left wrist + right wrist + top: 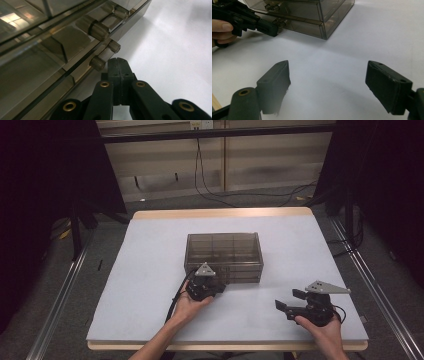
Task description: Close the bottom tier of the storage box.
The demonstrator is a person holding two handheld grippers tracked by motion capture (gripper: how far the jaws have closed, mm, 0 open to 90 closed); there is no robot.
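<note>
Smoky translucent plastic drawer box [224,256] sits mid-table on the white mat [150,285], its long axis running from 9 to 3 o'clock, drawer fronts and their cylindrical handles [105,56] facing you at 6 o'clock. Nothing can be made out inside its drawers. Your left gripper [216,288], jaws pressed together on nothing, rests its tip just beside the lower handle. Your right gripper [290,302] waits at 4 o'clock, jaws spread wide and empty.

A white table [150,270] with a wooden edge stands on grey floor [165,200], black cables [215,195] trailing behind.
</note>
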